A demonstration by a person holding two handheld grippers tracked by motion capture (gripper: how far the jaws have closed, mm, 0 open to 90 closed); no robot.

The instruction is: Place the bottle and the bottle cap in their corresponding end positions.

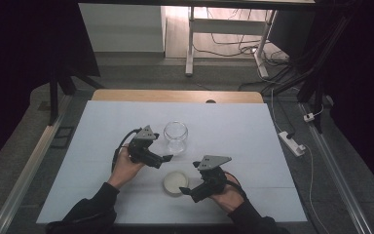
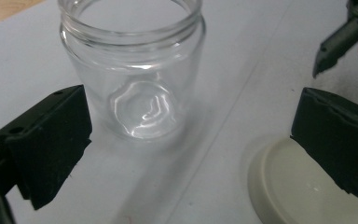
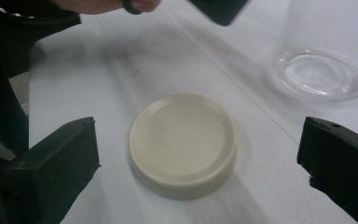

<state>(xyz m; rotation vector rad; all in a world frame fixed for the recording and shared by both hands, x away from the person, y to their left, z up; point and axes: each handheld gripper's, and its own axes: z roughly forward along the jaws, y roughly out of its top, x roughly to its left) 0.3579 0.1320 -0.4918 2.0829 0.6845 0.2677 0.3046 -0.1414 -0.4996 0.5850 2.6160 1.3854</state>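
A white sheet (image 1: 233,126) covers the table (image 1: 175,95), whose wooden edge shows at the far side. On the floor right of the table lies a power strip (image 1: 292,143) with cables (image 1: 233,46) behind.

The high view looks forward and down from above the person's side, taking in the whole white counter (image 1: 224,126) from well back. The left gripper view rides low and close on the left hand-held gripper (image 2: 186,154), facing a clear glass jar (image 2: 133,70). The right gripper view sits just as near, looking down at a cream lid (image 3: 182,142). All three views share the jar, the lid and the counter between them.
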